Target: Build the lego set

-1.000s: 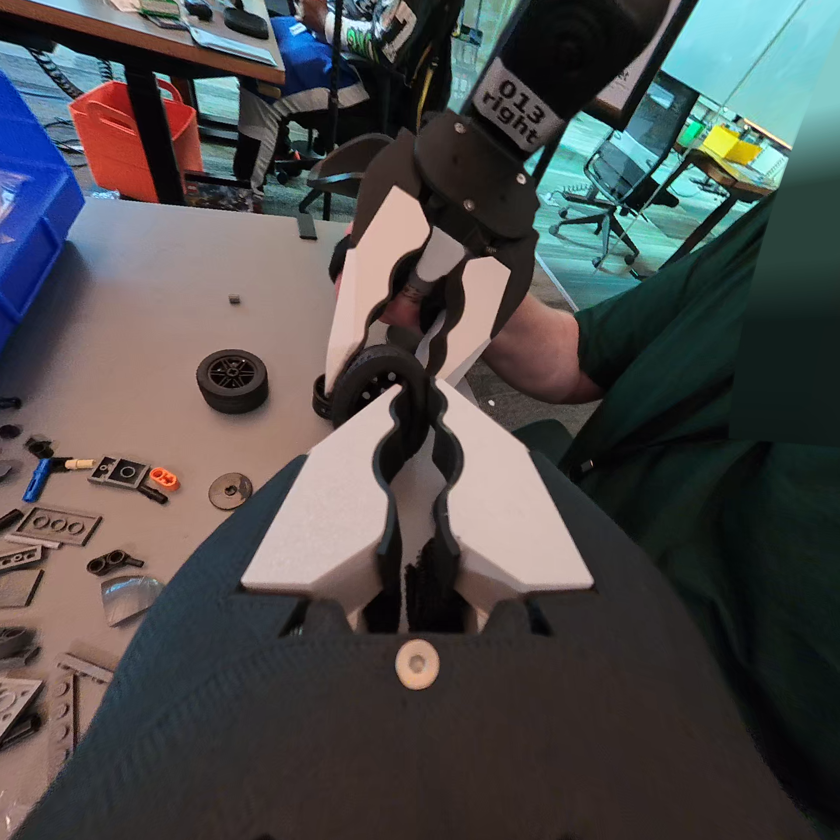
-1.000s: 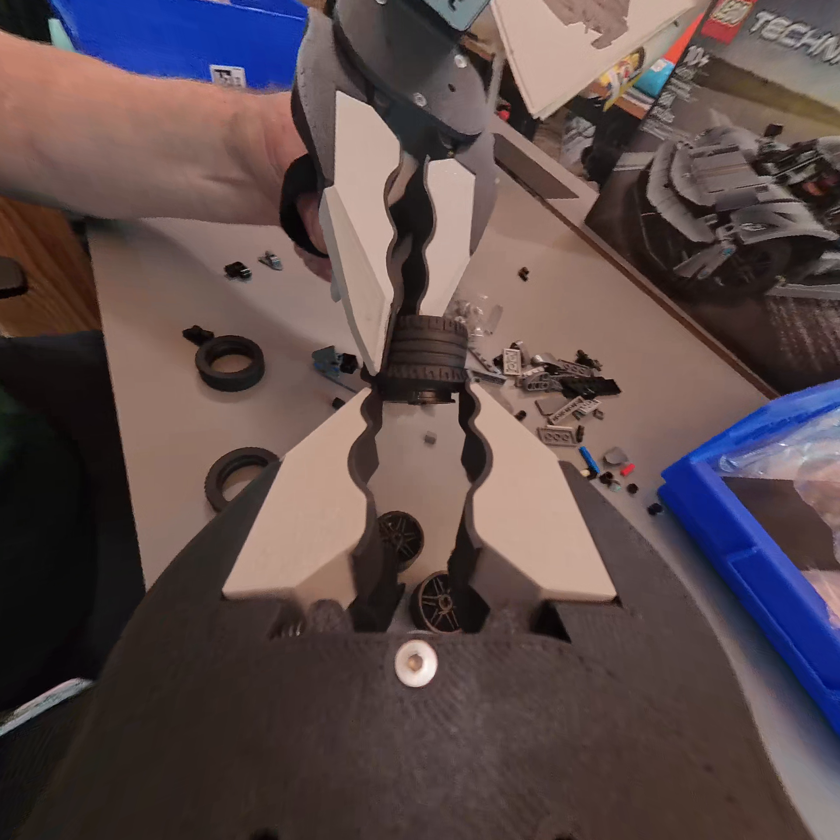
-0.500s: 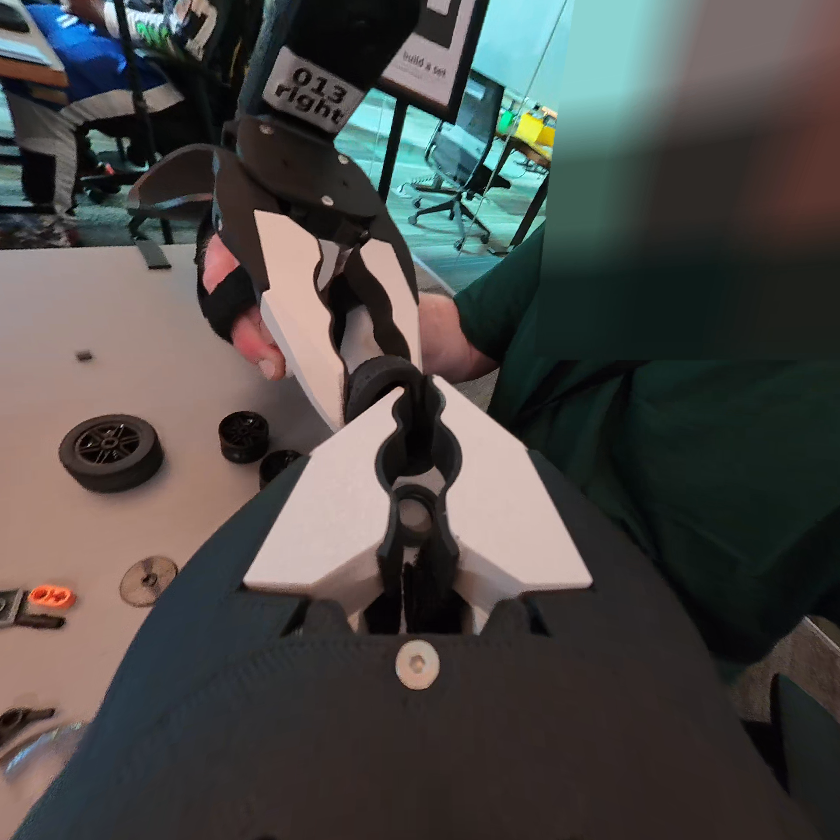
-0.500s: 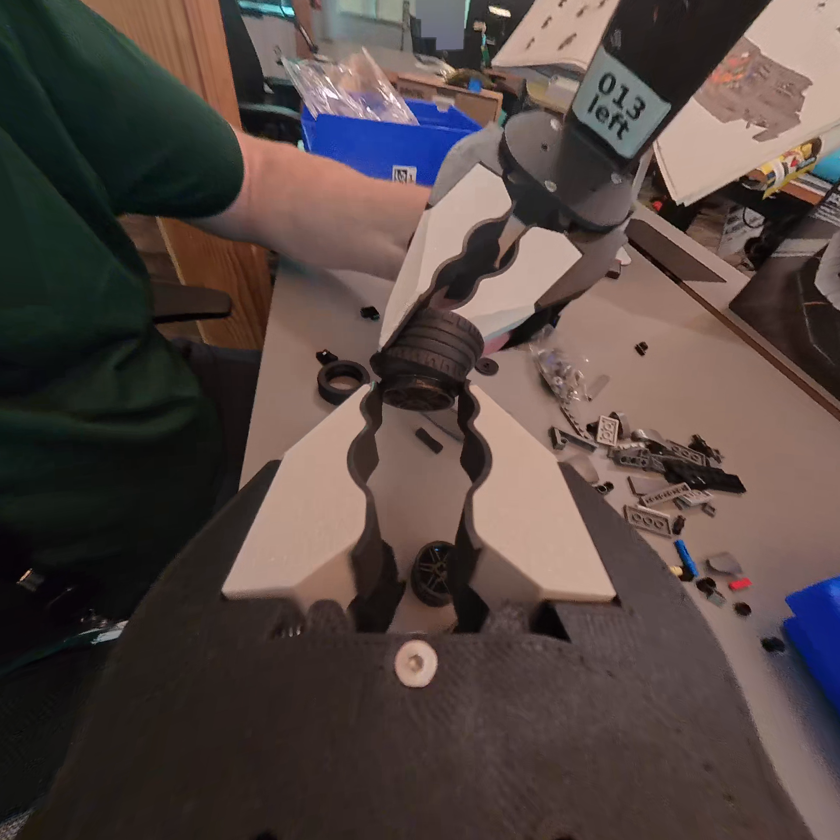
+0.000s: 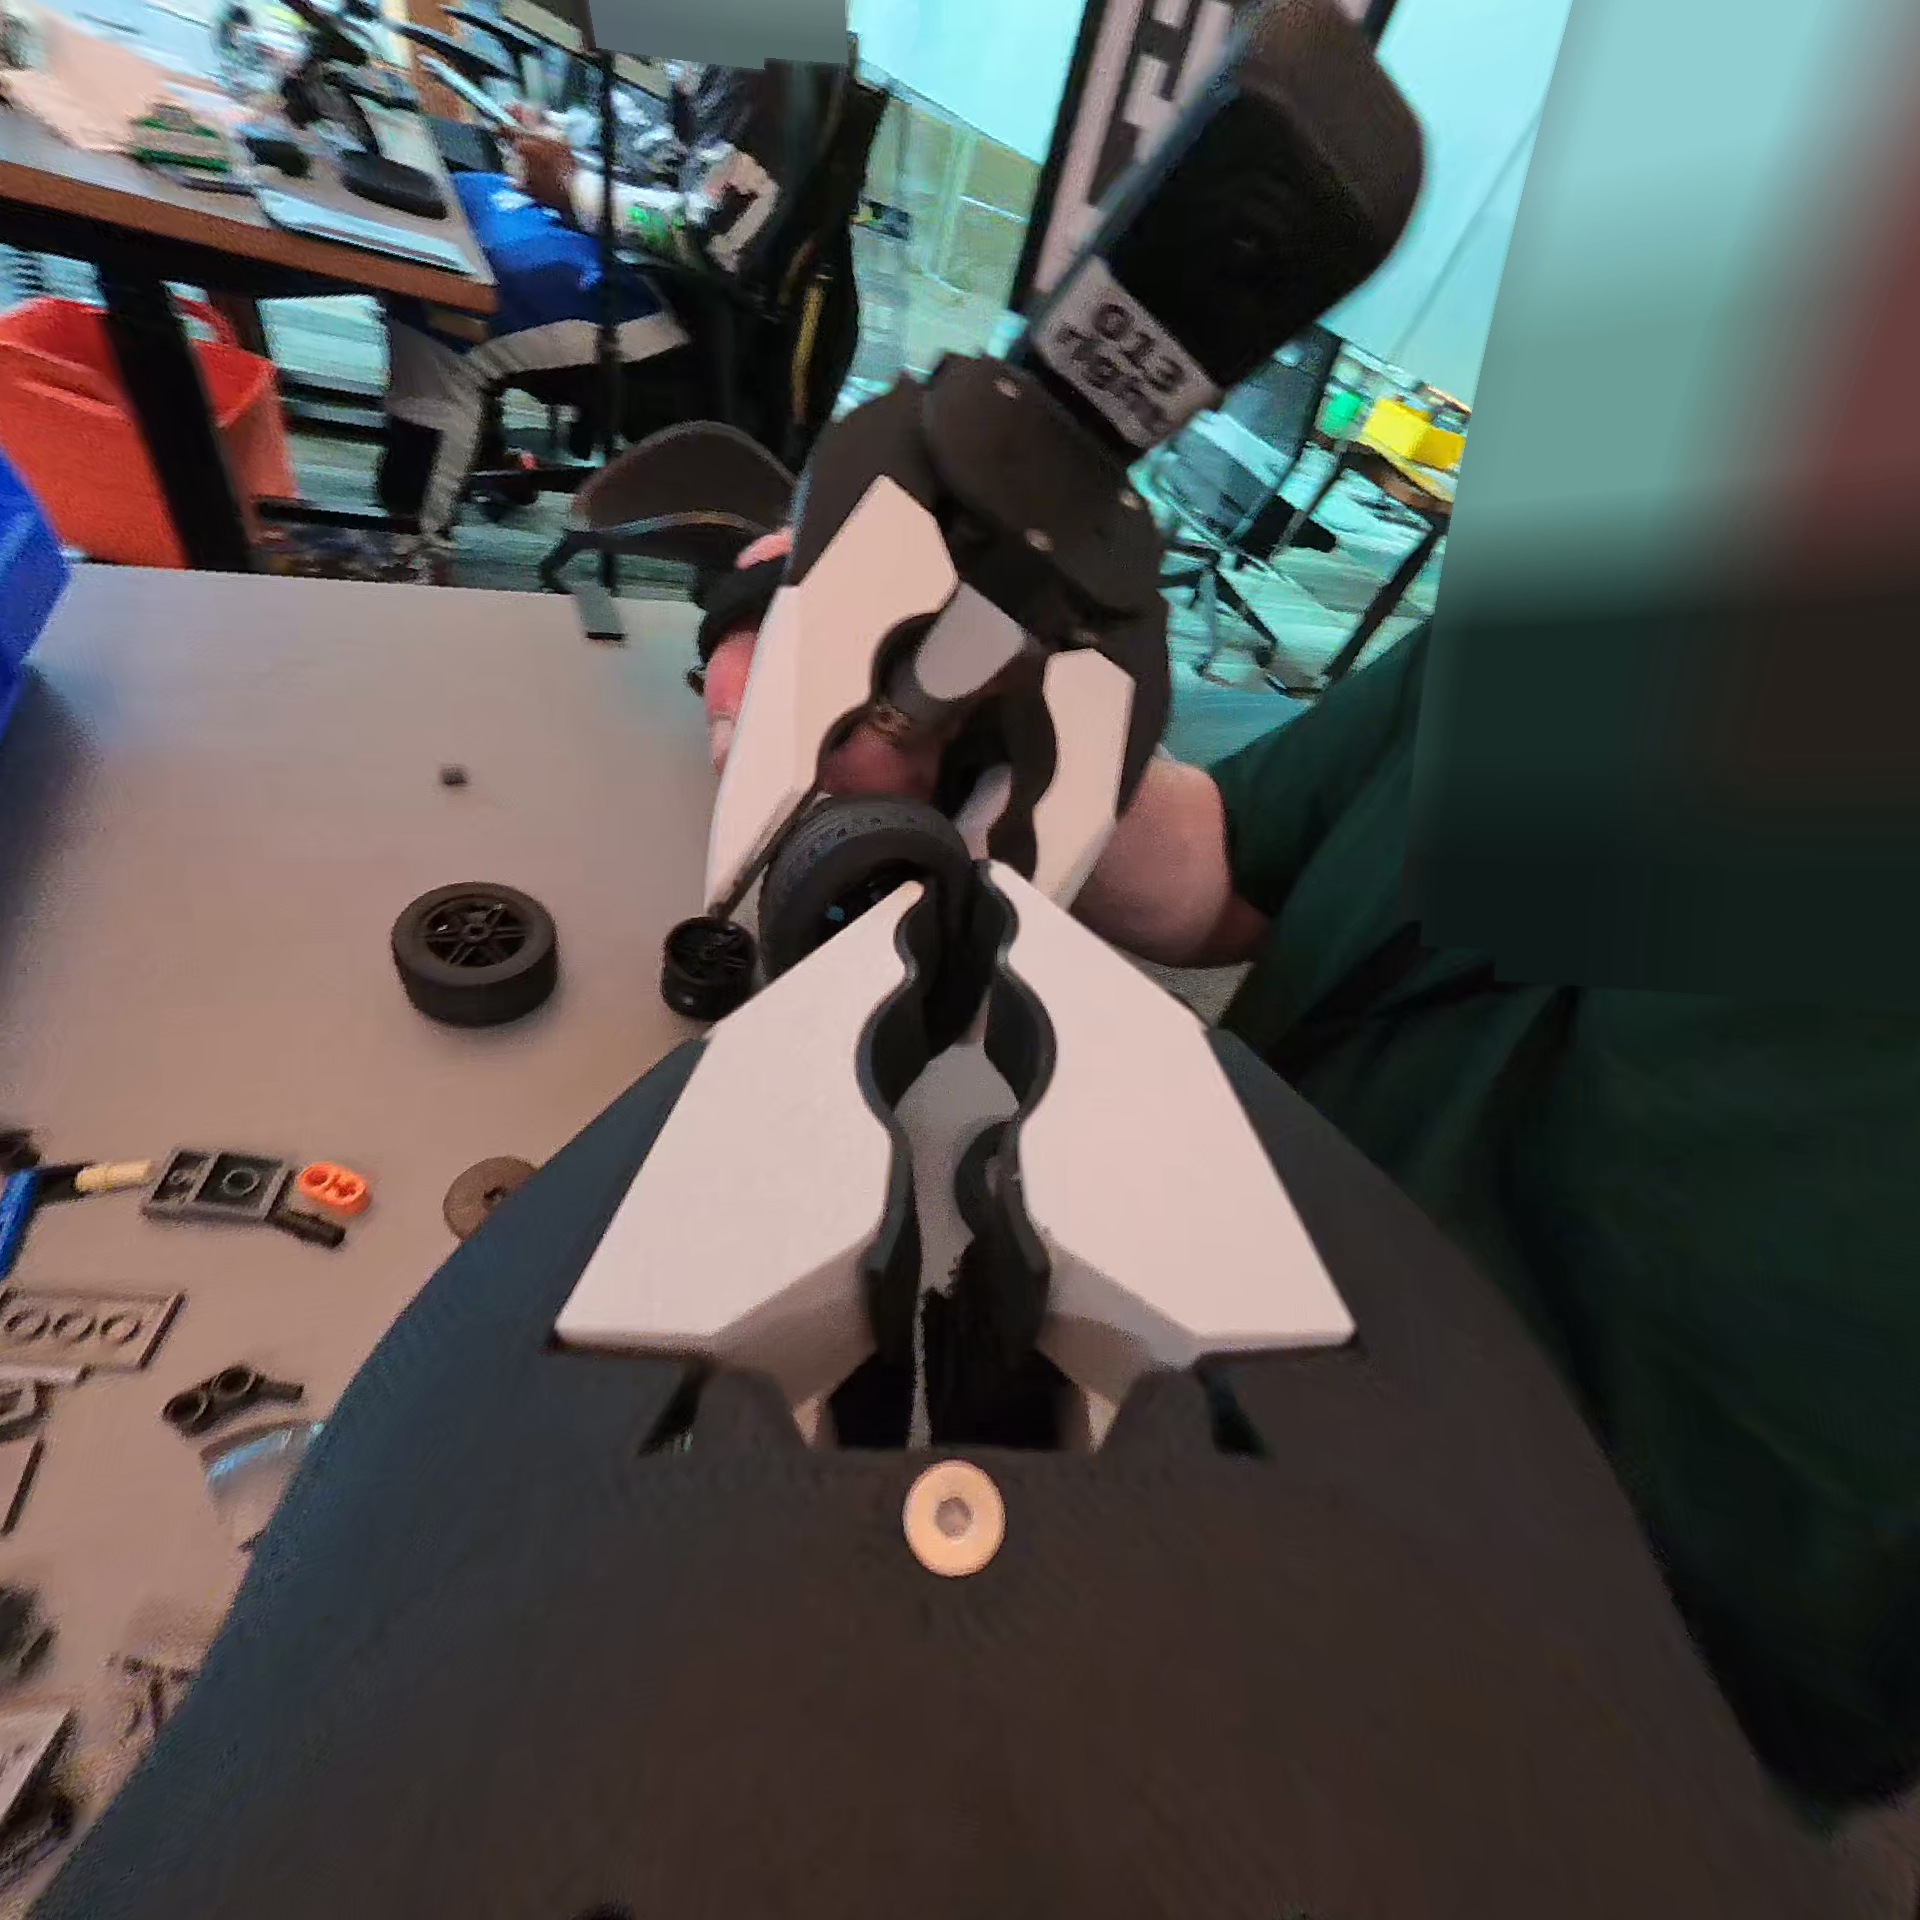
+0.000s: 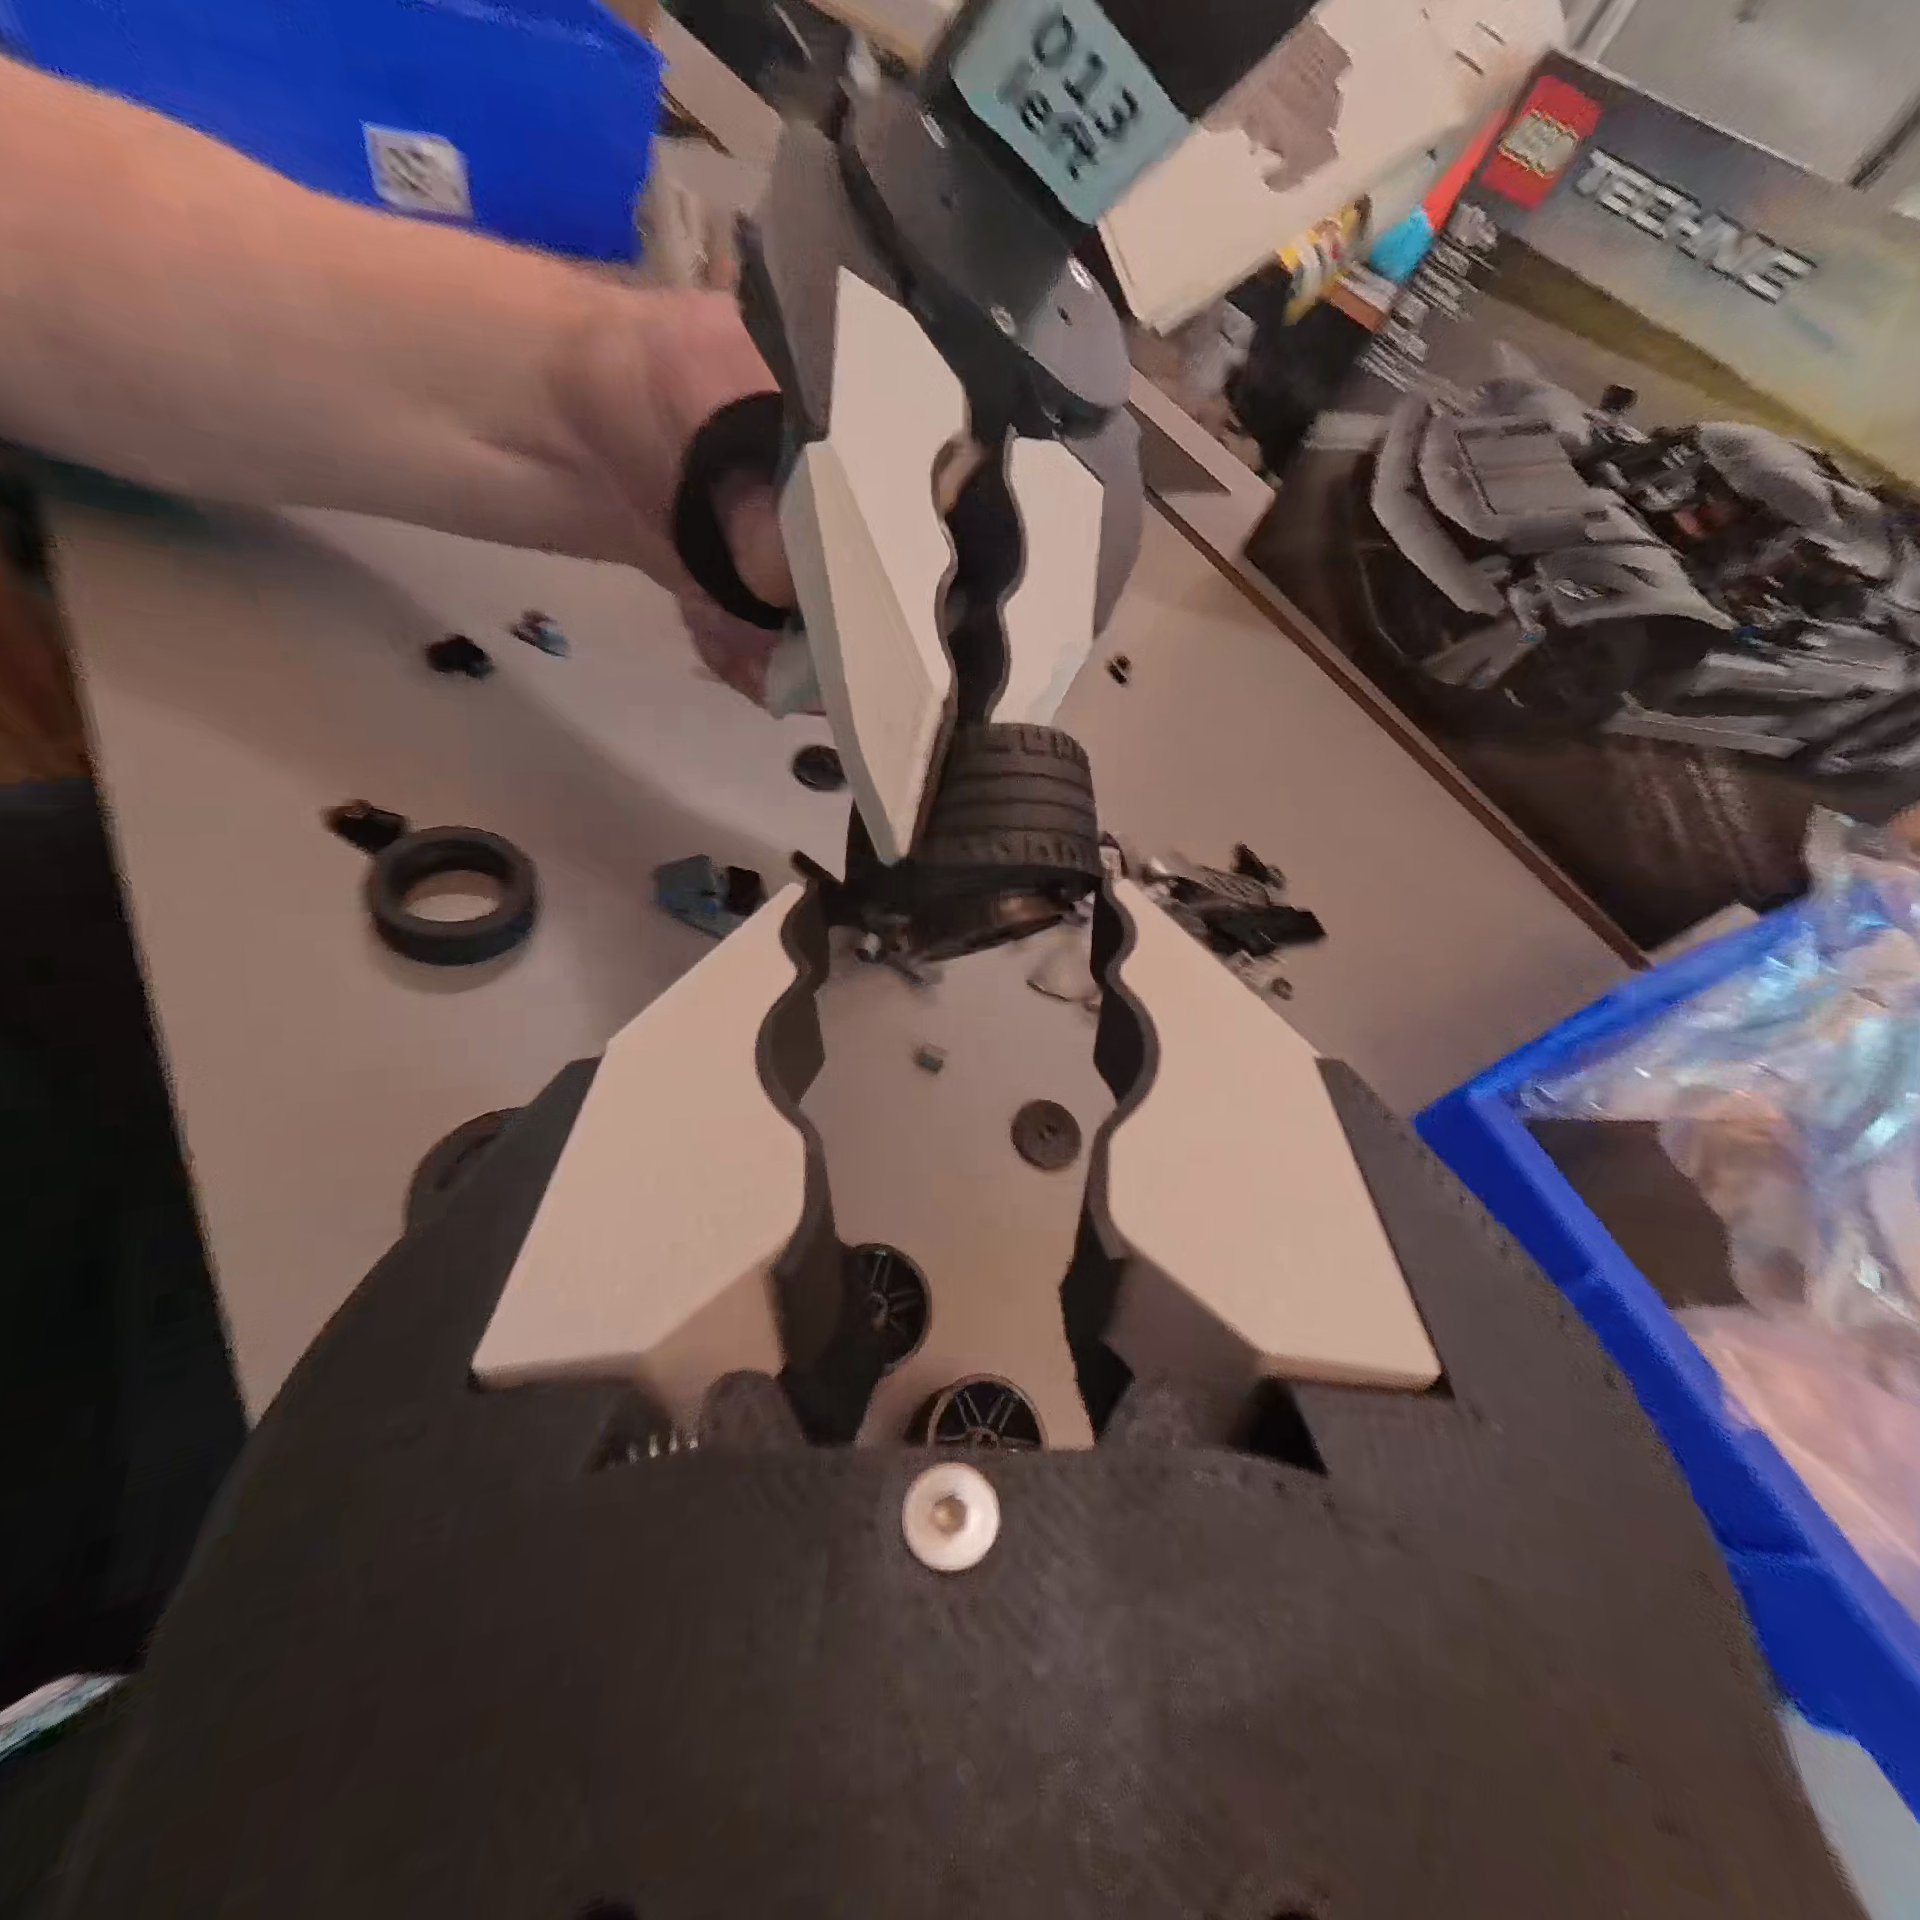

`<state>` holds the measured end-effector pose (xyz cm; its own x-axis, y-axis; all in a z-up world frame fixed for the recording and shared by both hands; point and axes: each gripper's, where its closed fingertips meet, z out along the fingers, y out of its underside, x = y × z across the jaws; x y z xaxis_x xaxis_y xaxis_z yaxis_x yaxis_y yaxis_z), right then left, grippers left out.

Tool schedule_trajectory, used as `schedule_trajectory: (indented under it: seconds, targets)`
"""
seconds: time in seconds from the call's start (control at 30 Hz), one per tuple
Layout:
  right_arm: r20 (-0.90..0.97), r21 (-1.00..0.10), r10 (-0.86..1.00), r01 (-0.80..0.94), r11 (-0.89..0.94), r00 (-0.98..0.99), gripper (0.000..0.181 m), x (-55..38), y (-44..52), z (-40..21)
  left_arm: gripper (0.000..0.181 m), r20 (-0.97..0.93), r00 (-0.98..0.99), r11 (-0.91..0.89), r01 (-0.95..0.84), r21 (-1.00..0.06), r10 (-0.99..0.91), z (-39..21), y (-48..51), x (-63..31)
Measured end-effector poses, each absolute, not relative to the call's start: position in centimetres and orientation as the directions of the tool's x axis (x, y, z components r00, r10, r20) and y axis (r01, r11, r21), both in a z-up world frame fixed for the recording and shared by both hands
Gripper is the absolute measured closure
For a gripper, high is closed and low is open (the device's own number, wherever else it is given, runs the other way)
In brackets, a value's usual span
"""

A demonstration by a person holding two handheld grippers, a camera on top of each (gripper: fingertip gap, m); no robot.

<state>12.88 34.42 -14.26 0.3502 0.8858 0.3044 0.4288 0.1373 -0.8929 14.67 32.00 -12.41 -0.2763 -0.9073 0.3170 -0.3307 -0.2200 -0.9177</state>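
**Two grippers meet on one black tyre above the table**

The black tyre (image 6: 1013, 805) hangs in the air over the grey table (image 5: 260, 748), held between both tools near the table's edge. The left gripper (image 5: 951, 899) has its white fingers drawn almost together, pinching the tyre's rubber edge at the tips. In the right wrist view the same tool comes down from above, tilted, its tips on the tread. The right gripper (image 6: 951, 914) stands wide apart around the wheel's lower face, where a dark spoked rim shows; whether its tips press on the wheel or only frame it cannot be told through the blur.

The left hand (image 6: 634, 416) reaches in from the left with a bare forearm, wrapped around the tool's handle with a finger through a black loop. The right hand (image 5: 1153, 862) grips its tool from behind, wrist bent, a green sleeve beyond it.

On the table lie a complete wheel (image 5: 475, 951), a small black rim (image 5: 710, 964) just beside the held tyre, and a loose tyre ring (image 6: 454, 906). Small grey plates and an orange connector (image 5: 332, 1188) sit nearer the left tool. A blue bin (image 6: 1621, 1278) with plastic bags stands to the right, and the set's box (image 6: 1621, 540) leans at the table's far side.
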Motion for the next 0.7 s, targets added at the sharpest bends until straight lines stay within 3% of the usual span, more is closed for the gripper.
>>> schedule_trajectory:
  seconds: [0.13,0.37,0.7]
  targets:
    - [0.387,-0.842,0.814,0.526,0.121,0.432,0.137,12.5,35.6,-14.8,0.179,0.277,-0.166,-0.21,-0.335,-0.919,-0.946,-12.9,32.7,14.7]
    - [0.419,-0.781,0.884,0.579,0.235,0.206,0.14,11.5,33.4,-15.3,0.179,0.236,-0.233,-0.108,-0.456,-0.884,-0.944,-13.5,30.8,13.3]
    - [0.435,-0.717,0.888,0.654,0.24,0.151,0.147,11.2,33.7,-17.2,0.181,0.23,-0.212,-0.088,-0.525,-0.846,-0.95,-15.2,31.1,12.9]
